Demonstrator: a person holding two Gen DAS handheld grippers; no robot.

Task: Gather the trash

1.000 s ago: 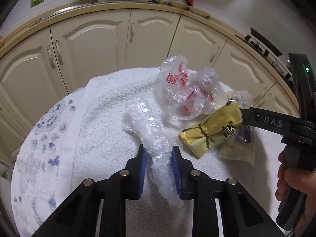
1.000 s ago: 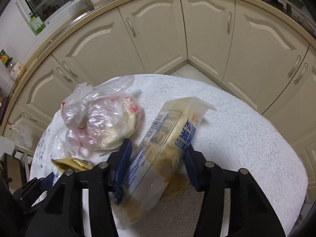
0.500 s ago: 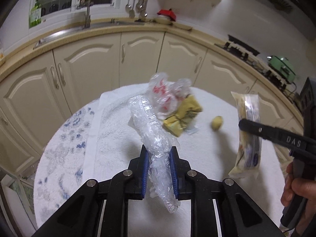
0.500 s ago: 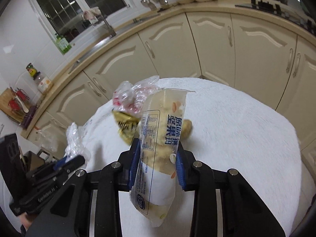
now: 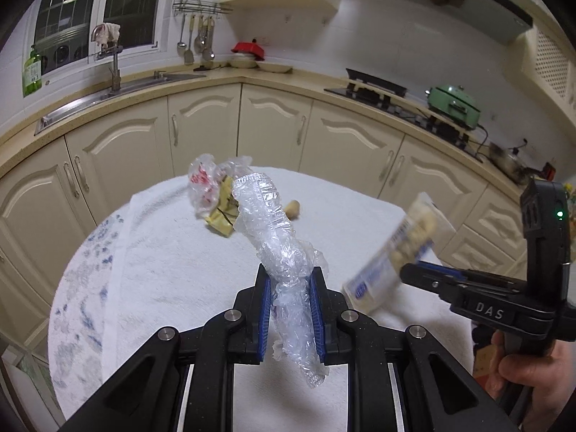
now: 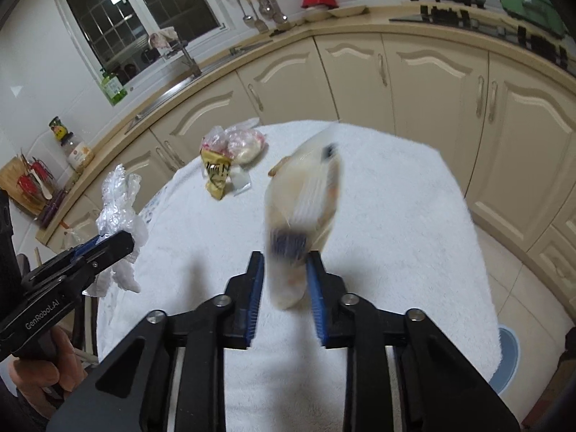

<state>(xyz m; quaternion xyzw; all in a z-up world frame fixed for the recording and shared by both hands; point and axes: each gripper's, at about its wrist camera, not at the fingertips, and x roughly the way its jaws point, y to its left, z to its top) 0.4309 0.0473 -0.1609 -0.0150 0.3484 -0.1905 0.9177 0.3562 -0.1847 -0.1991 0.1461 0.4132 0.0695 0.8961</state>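
My left gripper (image 5: 289, 277) is shut on a crumpled clear plastic wrapper (image 5: 273, 237), held above the round table's white towel (image 5: 172, 273). My right gripper (image 6: 286, 262) holds a blurred snack packet (image 6: 306, 198) with blue print, its jaws closing tight on the lower end. The packet (image 5: 396, 252) and right gripper (image 5: 408, 273) also show at the right of the left wrist view. At the table's far side lie a clear bag with red print (image 5: 201, 183), a yellow wrapper (image 5: 219, 217) and a small brown piece (image 5: 293, 208).
Cream cabinets (image 5: 273, 126) curve round behind the table, with a sink (image 5: 118, 86) at left and a stove with a green pot (image 5: 453, 102) at right. A white scrap (image 6: 240, 181) lies beside the yellow wrapper (image 6: 216, 176). A blue round thing (image 6: 509, 356) sits on the floor.
Both grippers lifted their pieces off the table and drew back from the pile. The right jaws narrowed onto the snack packet, which now swings blurred. A small brown piece came into view.
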